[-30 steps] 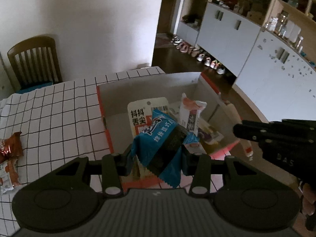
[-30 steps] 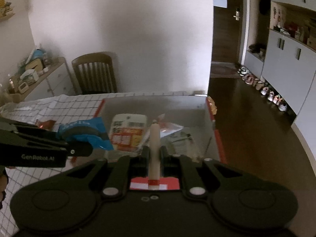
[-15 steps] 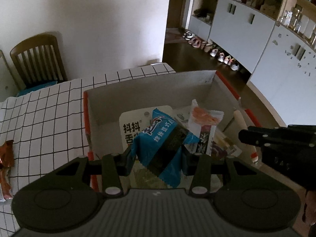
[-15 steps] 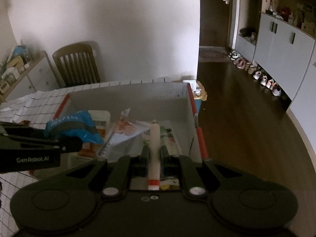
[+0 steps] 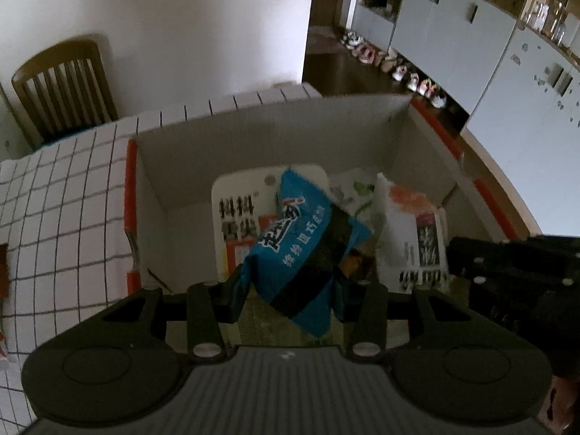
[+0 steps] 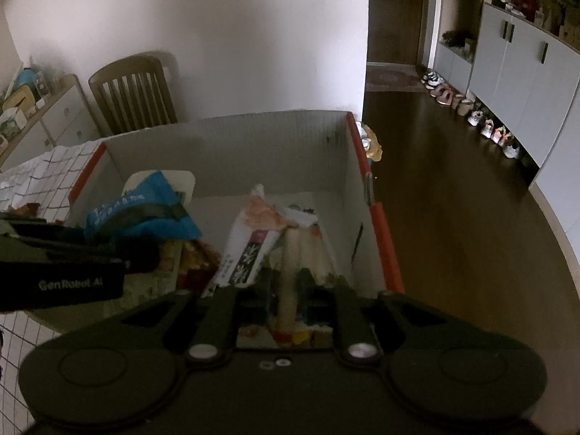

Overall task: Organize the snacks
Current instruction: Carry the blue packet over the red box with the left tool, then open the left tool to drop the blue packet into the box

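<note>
**Snacks held over the open box by both grippers**

Snacks lie heaped on the floor of an open cardboard box (image 5: pixel 275 137) with pale inner walls and orange-red rims, which stands on a table under a white grid-pattern cloth (image 5: pixel 65 195). Left-wrist view: the left gripper (image 5: pixel 290 286) pinches a blue snack packet (image 5: pixel 308 243) with a dark band, its pads pressed against the wrapper's two sides; the packet hangs tilted above the box interior. Below and behind it lies a flat white packet with bold black characters (image 5: pixel 239 214), and to its right a white packet with an orange top and a dark label (image 5: pixel 409 232) leans upright. The right gripper (image 5: pixel 514 272) enters this view from the right edge, over the box's near right corner.

Right-wrist view: the right gripper (image 6: pixel 290 286) has a slim pale sausage stick (image 6: pixel 288 275) with a red end between its fingers; the jaws have just been opening slightly, with narrow gaps showing on either side of the stick, which points down into the box beside similar sticks. Whether the pads touch it cannot be told. A wooden chair (image 6: pixel 134 94) stands against the white wall beyond the table. A row of shoes (image 6: pixel 471 112) lines the dark floor below grey cabinets.
</note>
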Demonstrator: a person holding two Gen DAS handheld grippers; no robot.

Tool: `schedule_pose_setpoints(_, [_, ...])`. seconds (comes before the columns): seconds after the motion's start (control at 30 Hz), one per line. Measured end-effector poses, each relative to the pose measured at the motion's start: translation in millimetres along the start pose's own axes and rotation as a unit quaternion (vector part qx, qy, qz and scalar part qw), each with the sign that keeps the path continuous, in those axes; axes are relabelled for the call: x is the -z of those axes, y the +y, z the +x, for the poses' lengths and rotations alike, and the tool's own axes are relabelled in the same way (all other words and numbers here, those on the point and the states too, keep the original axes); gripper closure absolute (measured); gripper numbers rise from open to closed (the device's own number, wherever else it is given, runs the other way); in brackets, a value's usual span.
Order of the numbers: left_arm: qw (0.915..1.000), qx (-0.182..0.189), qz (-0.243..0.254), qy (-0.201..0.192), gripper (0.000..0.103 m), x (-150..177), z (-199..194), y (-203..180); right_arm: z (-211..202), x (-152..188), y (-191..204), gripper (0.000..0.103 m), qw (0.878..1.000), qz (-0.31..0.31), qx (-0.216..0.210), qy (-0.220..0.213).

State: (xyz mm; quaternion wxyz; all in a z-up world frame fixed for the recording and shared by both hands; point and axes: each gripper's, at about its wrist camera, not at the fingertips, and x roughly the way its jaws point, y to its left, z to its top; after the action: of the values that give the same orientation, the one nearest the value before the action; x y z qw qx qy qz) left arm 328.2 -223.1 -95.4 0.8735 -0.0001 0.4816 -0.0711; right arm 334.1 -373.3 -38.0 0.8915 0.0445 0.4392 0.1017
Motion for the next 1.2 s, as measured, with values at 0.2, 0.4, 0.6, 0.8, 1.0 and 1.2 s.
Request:
schedule_pose_setpoints(0.2, [0.9999, 0.005, 0.008, 0.011, 0.056, 6.7, -3.4, -1.4, -7.8, 1.5, -0.9, 0.083, 1.000, 0.001, -0.006, -0.001])
schedule_pose_setpoints(0.4, [0.9999, 0.012, 0.002, 0.006, 0.040, 12.6, -14.9, -1.1, -23.1, 7.0, -2.8, 0.072, 1.000, 0.002, -0.011, -0.010])
schedule_pose_setpoints(0.6, [0.9998, 0.016, 0.001, -0.006, 0.037, 18.2, -33.2, -0.5, -42.1, 10.8, 0.3, 0.061, 1.000, -0.004, -0.017, -0.023])
schedule_pose_setpoints(0.8, [0.9994, 0.022, 0.000, -0.025, 0.037, 26.6, -58.7, 0.8, -67.9, 13.9, 6.1, 0.051, 0.998, -0.013, -0.030, -0.044])
schedule_pose_setpoints(1.0, [0.9982, 0.028, -0.003, -0.054, 0.037, 39.7, -91.6, 5.2, -89.7, 15.2, 20.0, 0.040, 0.997, -0.022, -0.042, -0.067])
schedule_pose_setpoints(1.2, [0.9963, 0.036, -0.010, -0.077, 0.037, 48.2, -120.9, 18.9, -106.9, 14.6, 40.4, 0.034, 0.994, -0.031, -0.057, -0.083])
